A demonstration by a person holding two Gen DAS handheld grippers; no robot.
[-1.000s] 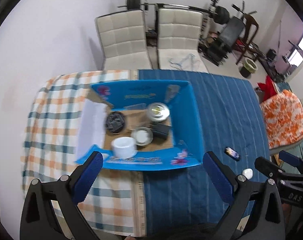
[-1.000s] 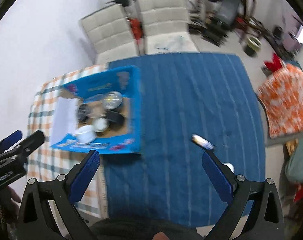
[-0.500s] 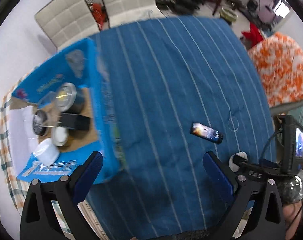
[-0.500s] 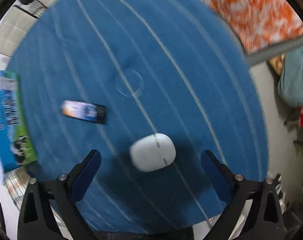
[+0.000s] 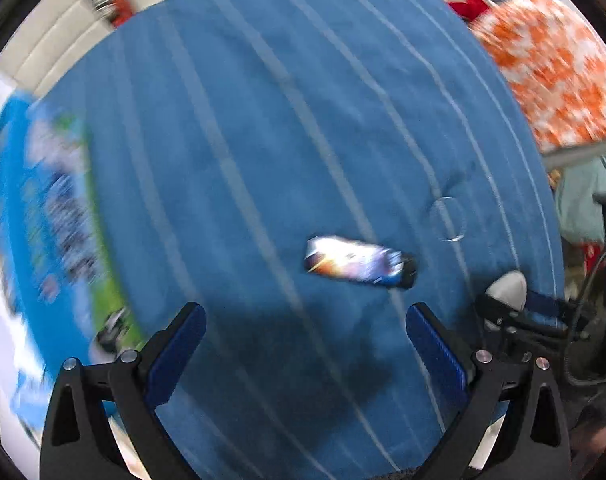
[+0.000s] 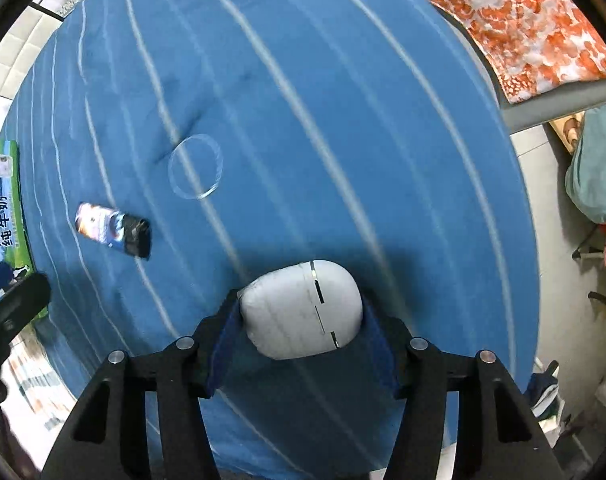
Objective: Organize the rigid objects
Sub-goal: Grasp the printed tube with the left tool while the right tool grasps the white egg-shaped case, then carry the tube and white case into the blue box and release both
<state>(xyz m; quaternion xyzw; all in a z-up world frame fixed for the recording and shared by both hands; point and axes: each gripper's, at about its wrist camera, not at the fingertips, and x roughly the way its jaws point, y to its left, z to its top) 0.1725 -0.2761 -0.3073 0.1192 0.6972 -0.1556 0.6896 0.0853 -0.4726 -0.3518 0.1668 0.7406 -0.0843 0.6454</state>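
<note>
The right gripper (image 6: 301, 312) pinches a white oval case (image 6: 303, 310) between its blue pads, the case resting on the blue striped tablecloth (image 6: 343, 120); the case's underside and the pad faces are hidden behind it. Dark slots along its seam show, but no lettering can be made out. The left gripper (image 5: 305, 334) hangs spread wide above the same cloth, nothing between its fingers, and its view is badly smeared (the print on the nearby box is unreadable there). Just beyond its fingertips lies a small dark device with a bright printed face (image 5: 359, 264), flat on the cloth; its label is too blurred to read. A thin clear ring (image 6: 195, 168) lies farther out, apart from both objects. At the table's left edge the blue and green carton (image 6: 1, 204) is cut off by the frame; Chinese characters reading 纯牛奶 show on its side. Past the table's far right corner is an orange and white patterned cloth (image 6: 519, 28), and pale tiled floor beyond.
</note>
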